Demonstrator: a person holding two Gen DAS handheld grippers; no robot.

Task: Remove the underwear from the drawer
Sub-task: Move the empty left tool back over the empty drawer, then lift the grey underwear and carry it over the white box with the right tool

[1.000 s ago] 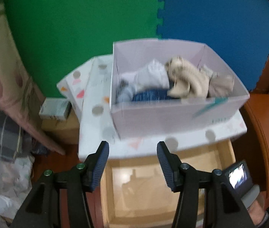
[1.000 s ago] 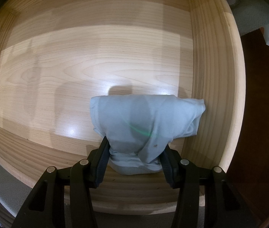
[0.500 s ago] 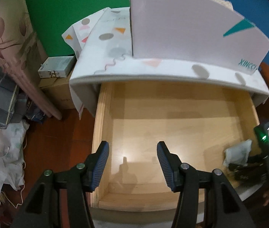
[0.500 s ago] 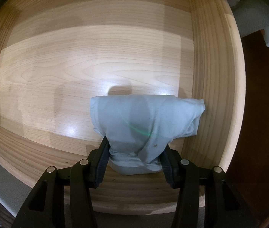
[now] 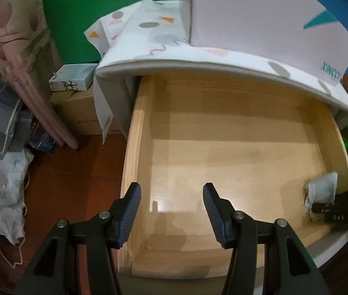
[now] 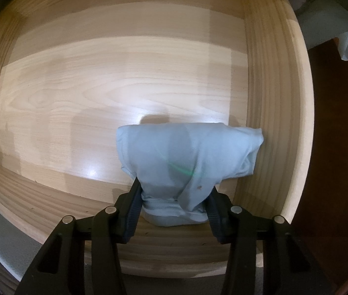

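right tongs closing on underwear in the drawer corner

the right tongs (image 6: 174,206) point down into the open wooden drawer (image 5: 139,147), and their jaws are closing with the pale blue underwear (image 6: 188,167) between them, both pads against the fabric. the folded underwear lies on the drawer floor in the front right corner, touching the side wall. the left tongs (image 5: 170,196) hang apart and empty above the drawer's left front. a white box (image 5: 260,14) stands on the patterned cloth (image 5: 149,39) covering the bench above.
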